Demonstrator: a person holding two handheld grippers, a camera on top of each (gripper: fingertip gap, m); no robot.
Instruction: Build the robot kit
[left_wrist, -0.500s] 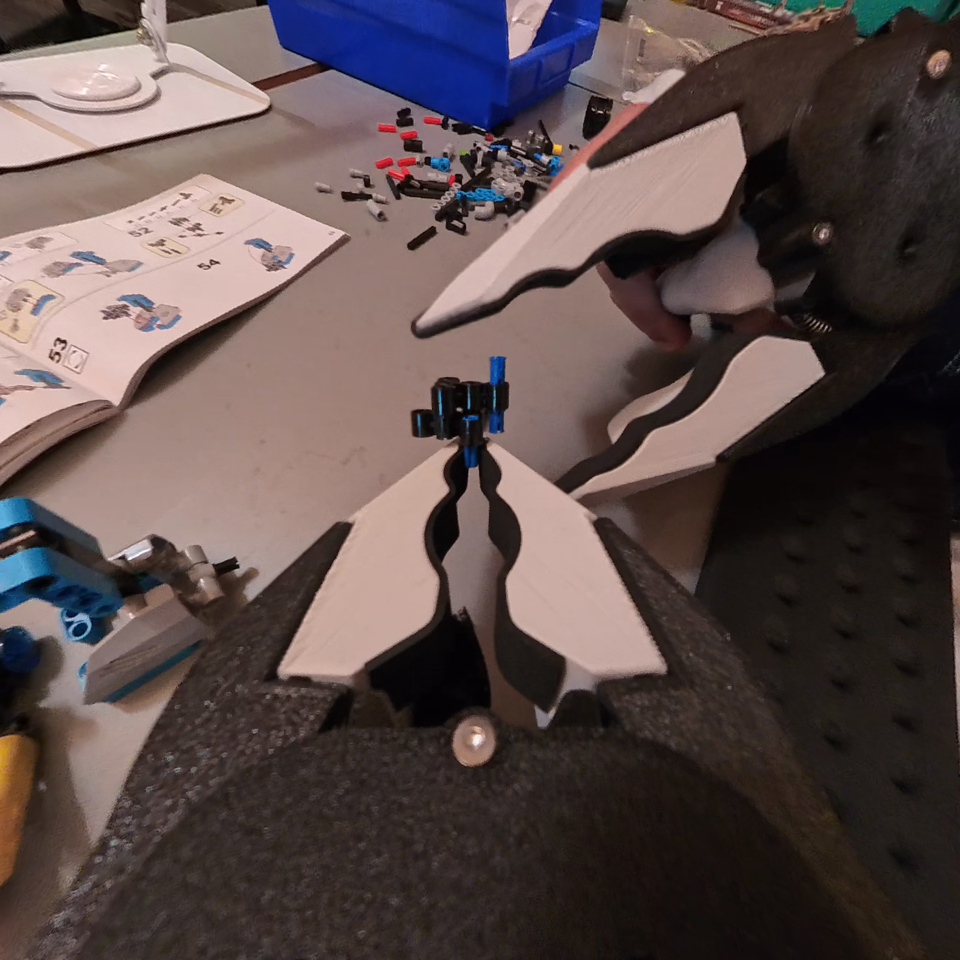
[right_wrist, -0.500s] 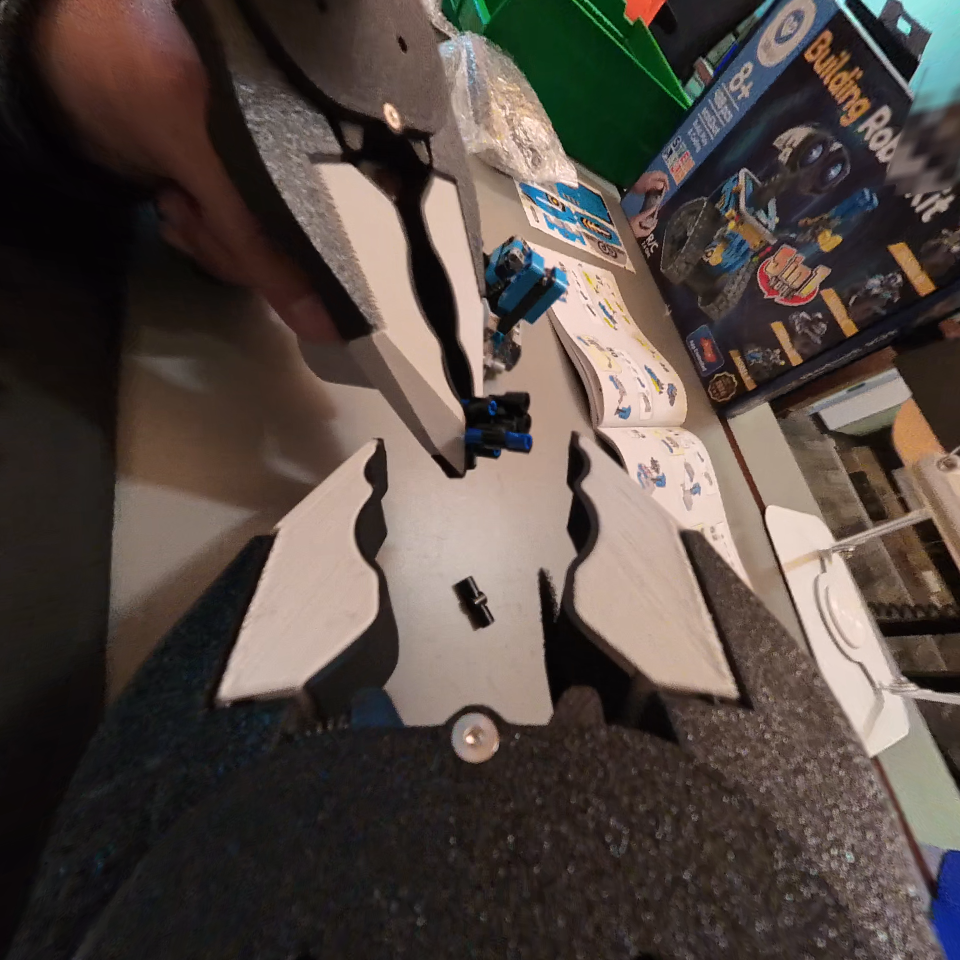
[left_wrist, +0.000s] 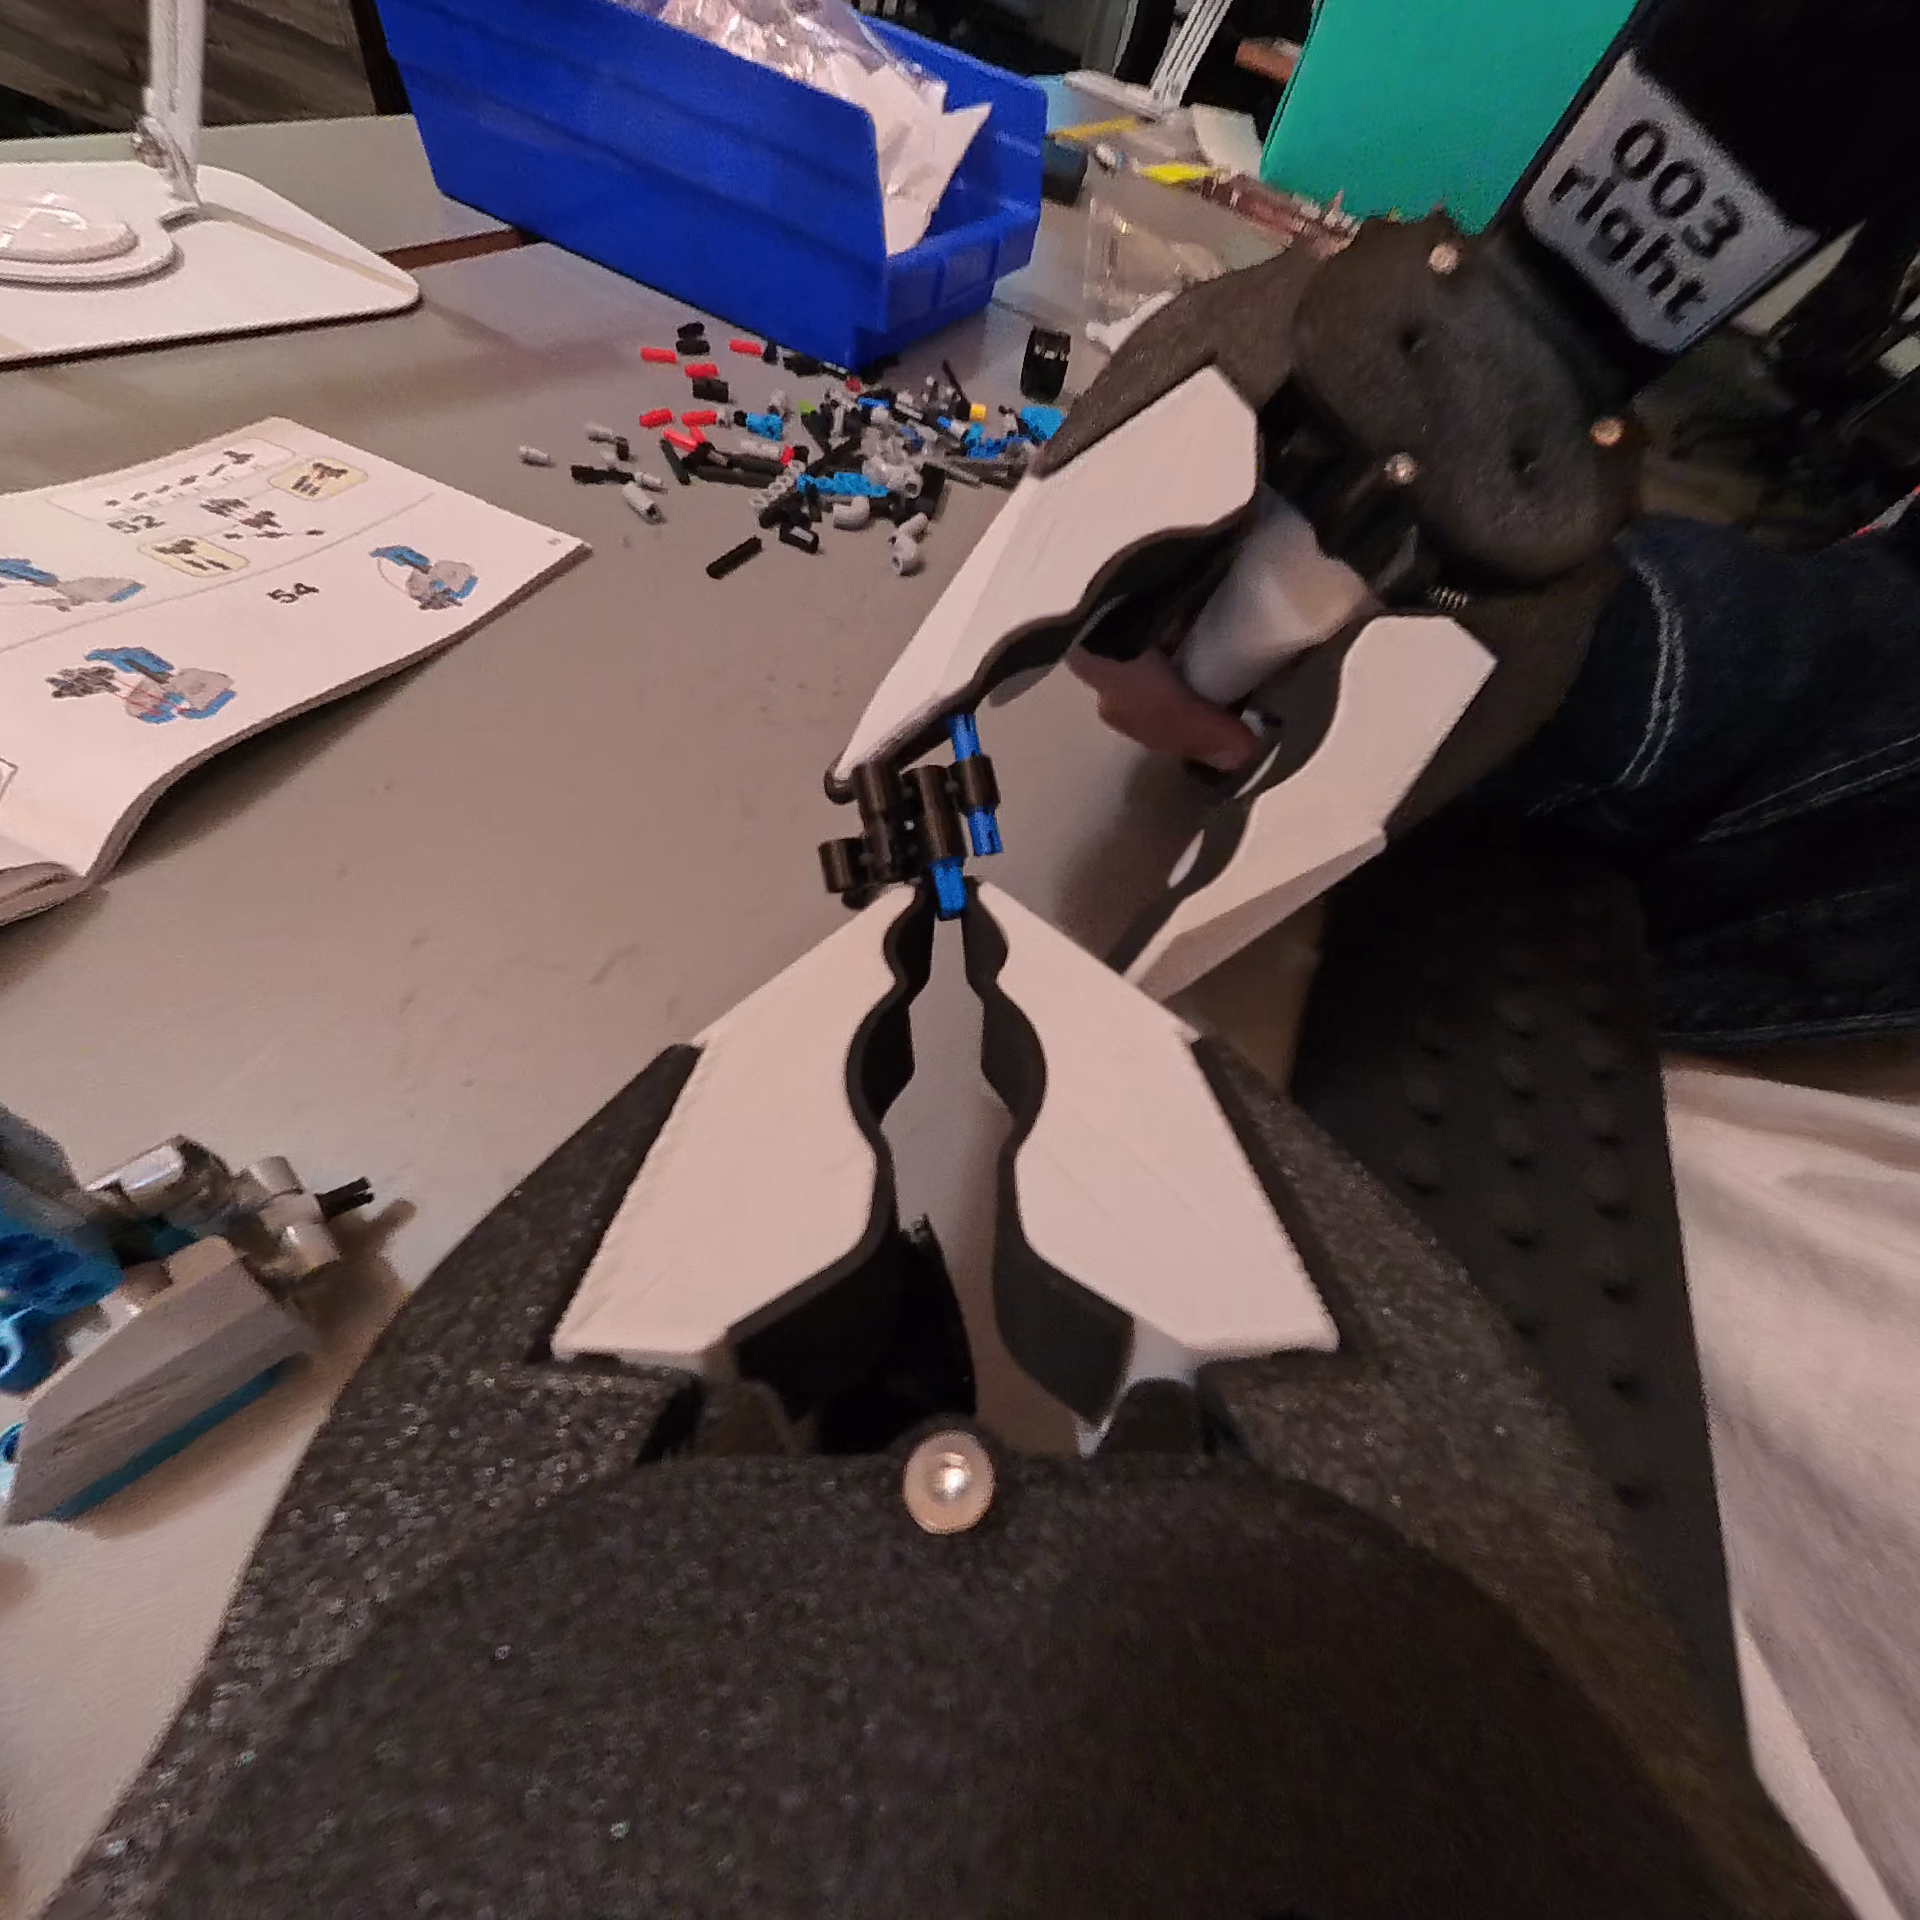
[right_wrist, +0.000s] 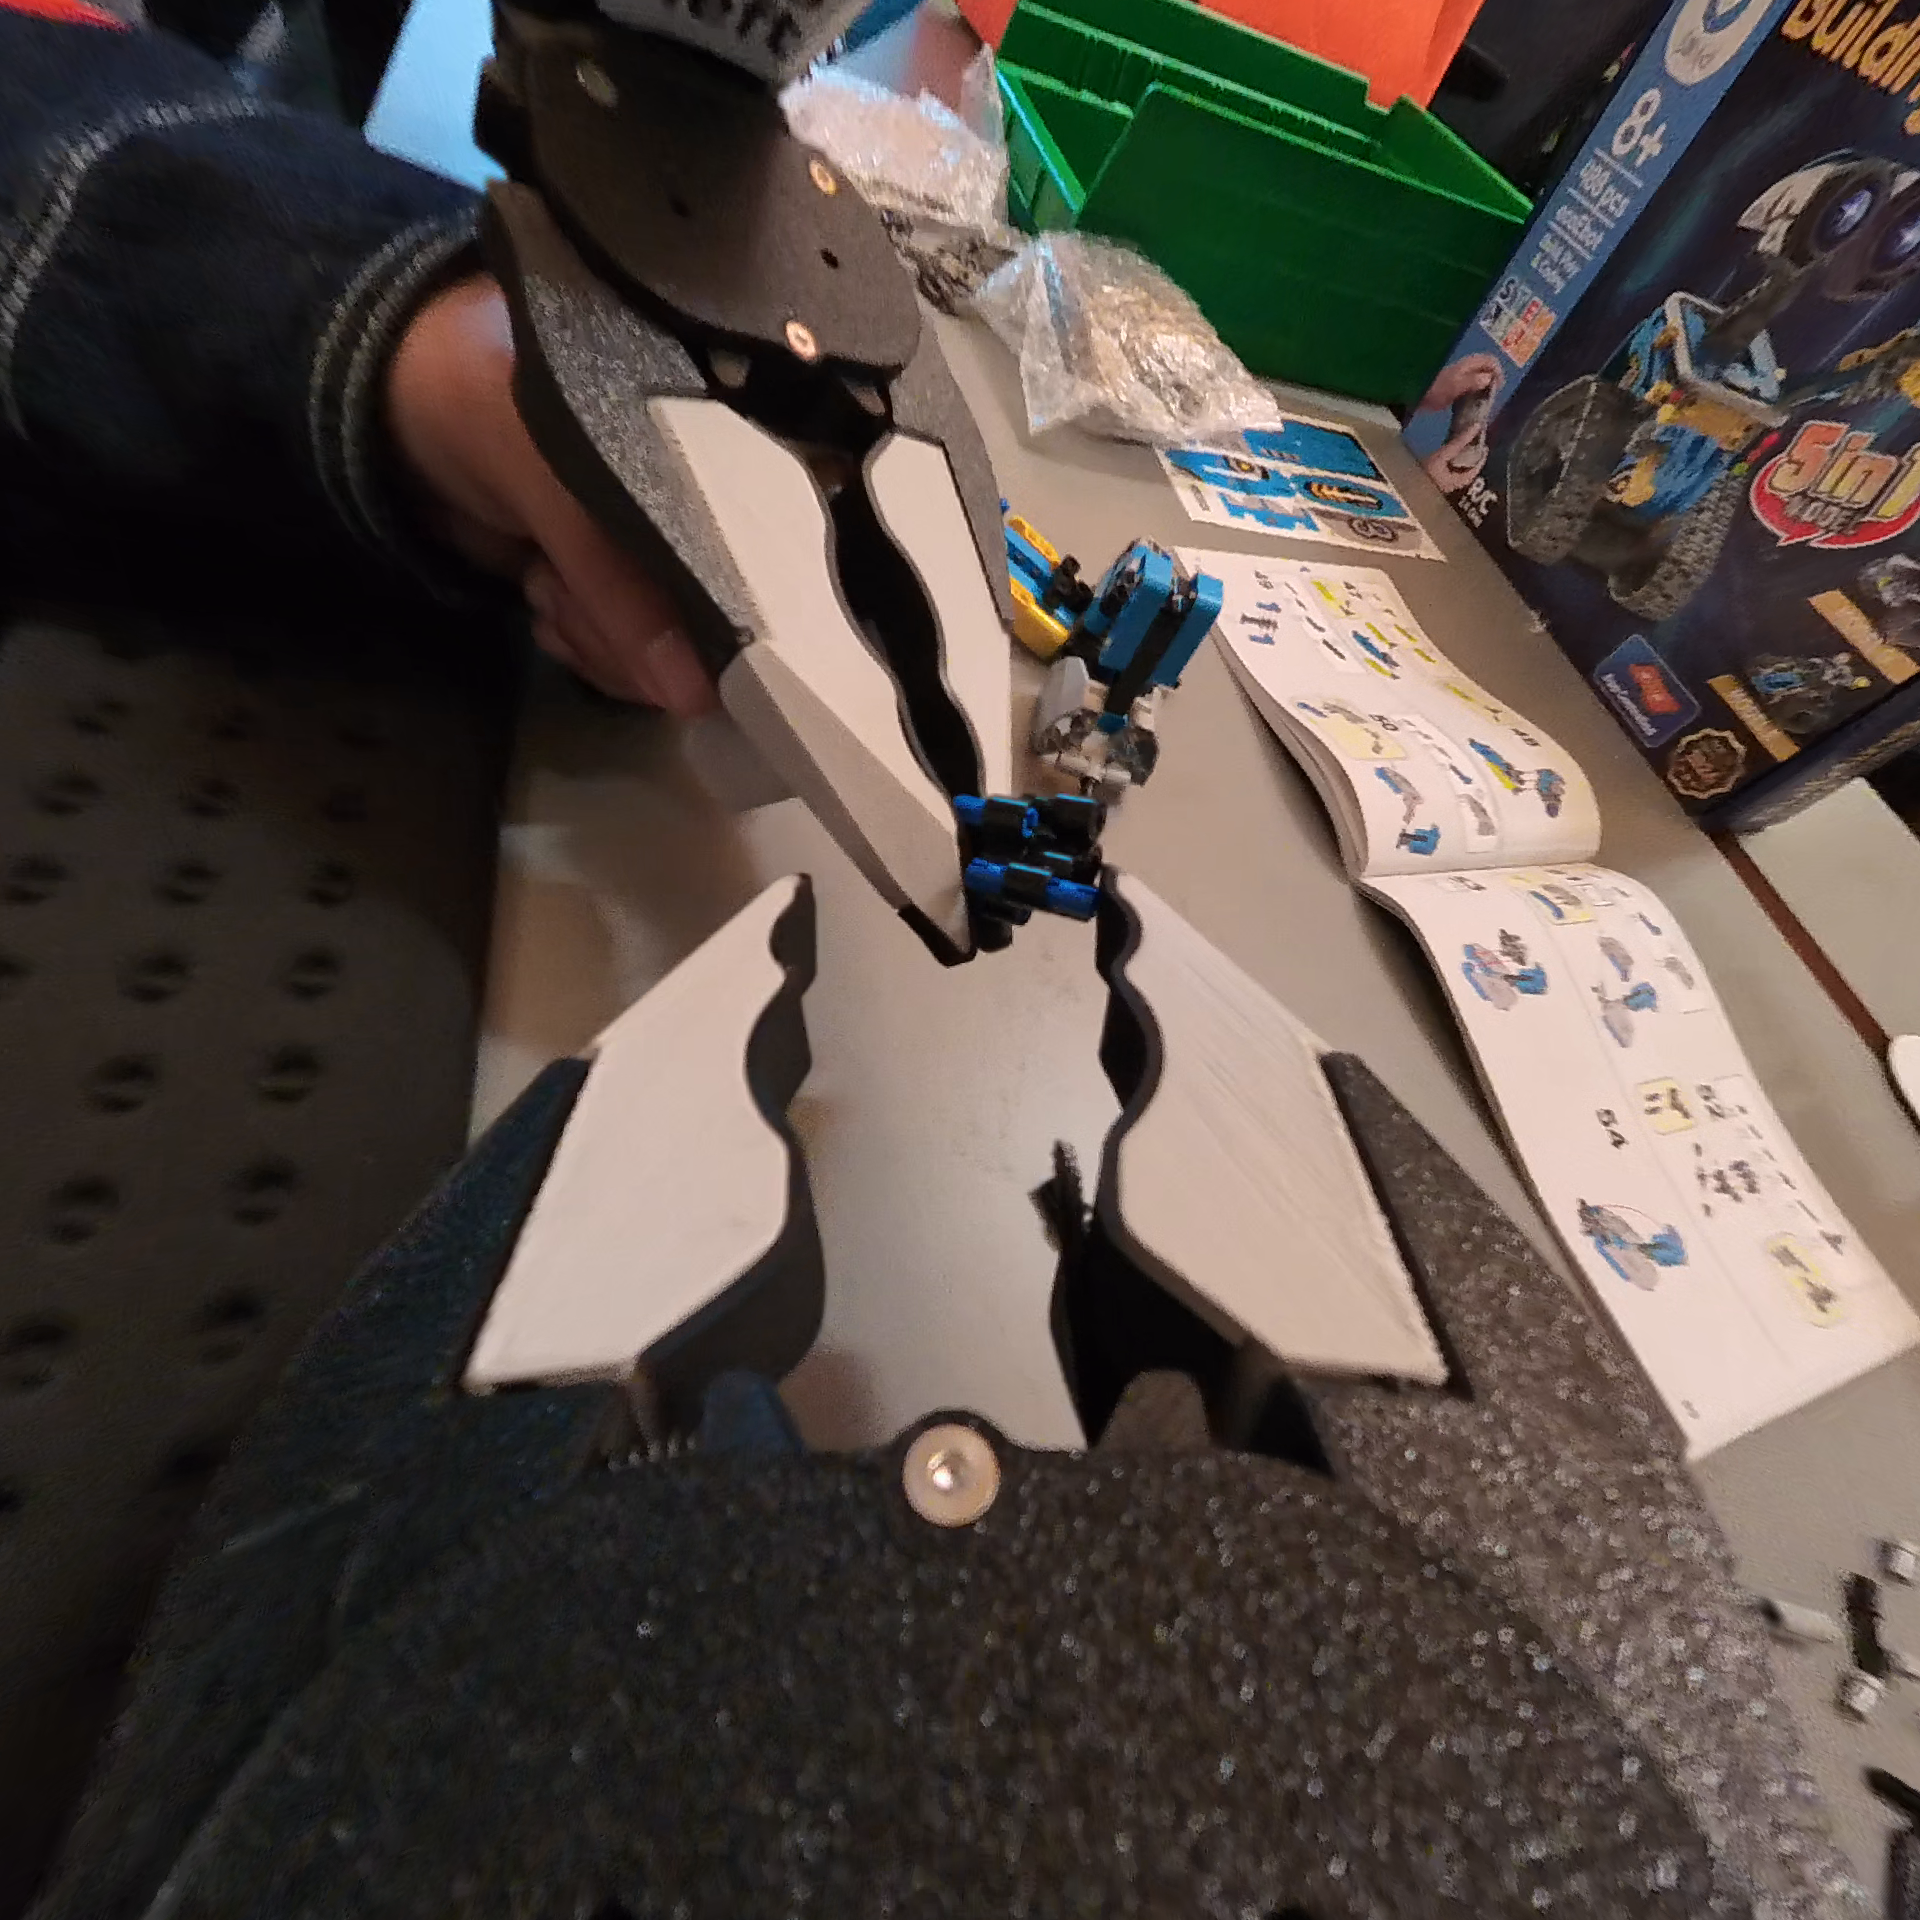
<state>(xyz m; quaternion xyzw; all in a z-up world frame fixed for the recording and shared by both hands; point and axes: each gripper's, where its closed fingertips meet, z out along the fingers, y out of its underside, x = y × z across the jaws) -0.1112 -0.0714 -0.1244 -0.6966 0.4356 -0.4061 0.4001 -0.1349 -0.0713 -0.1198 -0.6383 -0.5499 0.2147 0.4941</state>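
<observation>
My left gripper (left_wrist: 940, 902) is shut on the blue pin of a small black-and-blue pin assembly (left_wrist: 914, 821) and holds it above the grey table (left_wrist: 582, 935). My right gripper (right_wrist: 954, 896) is open, with the assembly (right_wrist: 1029, 862) between its fingertips. In the left wrist view the right gripper (left_wrist: 992, 878) comes in from the upper right, and its upper fingertip (left_wrist: 847, 774) touches the top of the assembly. In the right wrist view the left gripper (right_wrist: 961, 930) reaches in from the upper left, held by a hand (right_wrist: 540, 540).
An open instruction booklet (left_wrist: 260, 623) lies at the left, with a blue bin (left_wrist: 727, 177) and several loose small parts (left_wrist: 831, 457) behind it. A partly built blue-and-grey model (right_wrist: 1132, 644), a kit box (right_wrist: 1714, 416), green bins (right_wrist: 1247, 156) and a black mat (left_wrist: 1475, 1143) are nearby. My two grippers' fingertips are within a few centimetres of each other.
The right gripper has moved in toward the left one, and its fingertip now touches the assembly. The left gripper still holds the assembly, now tilted.
</observation>
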